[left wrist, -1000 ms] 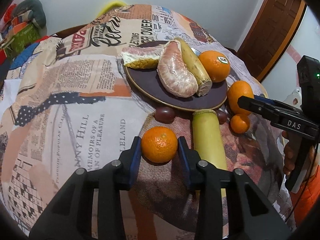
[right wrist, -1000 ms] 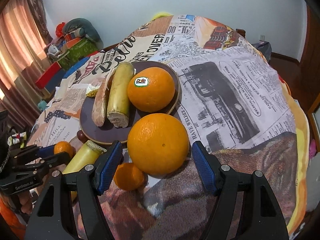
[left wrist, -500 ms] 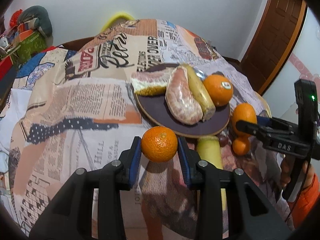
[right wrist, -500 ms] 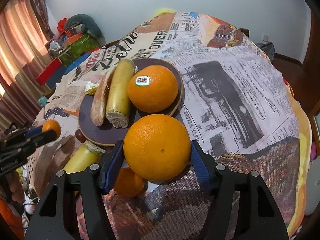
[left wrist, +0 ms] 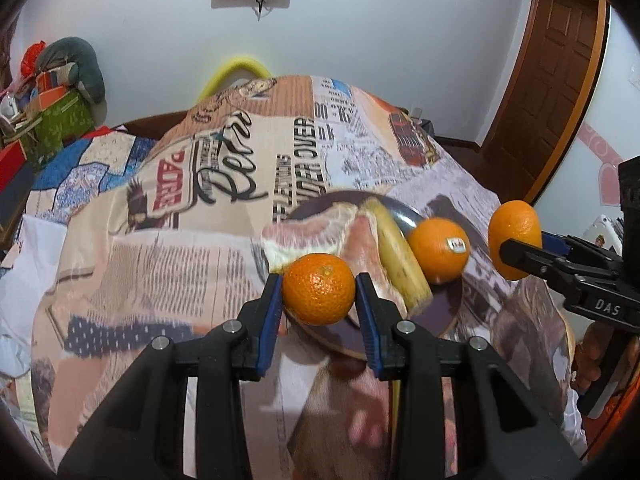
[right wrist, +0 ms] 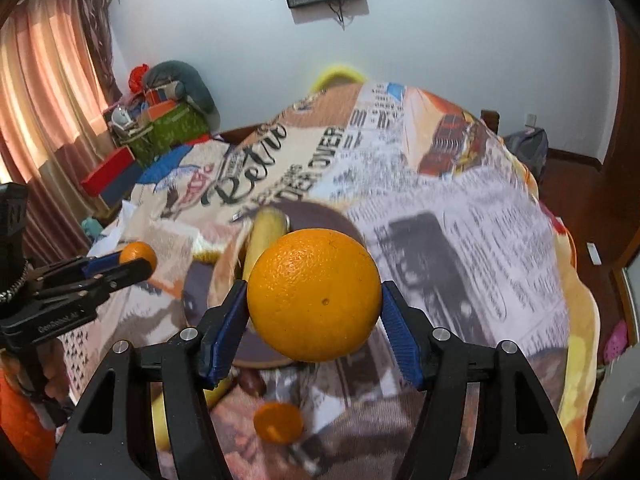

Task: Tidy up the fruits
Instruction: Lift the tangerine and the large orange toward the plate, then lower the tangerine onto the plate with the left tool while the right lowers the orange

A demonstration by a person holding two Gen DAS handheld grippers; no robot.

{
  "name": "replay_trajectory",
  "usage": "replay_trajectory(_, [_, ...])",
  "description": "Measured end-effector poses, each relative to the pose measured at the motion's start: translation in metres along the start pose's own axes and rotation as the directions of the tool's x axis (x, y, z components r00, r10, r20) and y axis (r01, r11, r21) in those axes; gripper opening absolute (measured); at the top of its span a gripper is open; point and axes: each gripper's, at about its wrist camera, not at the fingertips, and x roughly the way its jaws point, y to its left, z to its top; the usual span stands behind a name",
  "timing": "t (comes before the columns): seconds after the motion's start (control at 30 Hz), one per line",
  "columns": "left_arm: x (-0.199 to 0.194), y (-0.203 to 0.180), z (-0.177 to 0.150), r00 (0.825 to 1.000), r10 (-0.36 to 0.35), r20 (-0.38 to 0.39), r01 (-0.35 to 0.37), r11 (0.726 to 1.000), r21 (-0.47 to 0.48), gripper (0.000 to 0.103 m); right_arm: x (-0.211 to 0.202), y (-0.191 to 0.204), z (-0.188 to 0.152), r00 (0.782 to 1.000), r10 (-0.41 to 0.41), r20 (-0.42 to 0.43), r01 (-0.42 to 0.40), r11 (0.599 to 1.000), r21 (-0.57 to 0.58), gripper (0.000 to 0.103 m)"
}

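A small mandarin [left wrist: 319, 289] sits clamped between the blue pads of the left gripper [left wrist: 319, 300], held in the air over the near edge of the dark plate [left wrist: 448, 312]. The right gripper [right wrist: 314, 320] has its jaws pressed on a large orange [right wrist: 314, 294], likewise lifted above the plate — those jaws have just been closing onto it. On the plate lie a peeled pomelo segment [left wrist: 316, 232], a banana [left wrist: 400, 256] and a stickered orange [left wrist: 438, 250]. Below, on the newspaper-print cloth [left wrist: 160, 264], another small mandarin [right wrist: 278, 422] remains — blurred.
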Motion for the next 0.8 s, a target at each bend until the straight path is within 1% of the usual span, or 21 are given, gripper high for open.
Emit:
replay_trajectory(0.1, [0.008,0.001,0.009,1.0,0.005,0.009,-0.005,1.0,0.007,0.036,0.006,0.0,0.011,1.0,0.004,0.016,-0.004,1.0,-0.007,0.062])
replay_trajectory(0.33, [0.03,0.004,0.016,1.0,0.026,0.0,-0.026,0.999,0.022,0.036,0.031,0.001,0.032,1.0,0.005,0.027,-0.004,1.0,-0.025,0.062])
replay_trajectory(0.53, [0.05,0.01,0.021,0.999,0.027,-0.019,-0.027,0.999,0.021,0.036,0.061,-0.001,0.048,1.0,0.015,0.011,-0.015,0.999,-0.03,0.062])
replay_trajectory(0.8, [0.068,0.007,0.019,0.999,0.022,-0.049,-0.02,0.999,0.035,0.036,0.095,-0.002,0.056,0.999,0.011,-0.032,-0.012,0.999,-0.037,0.062])
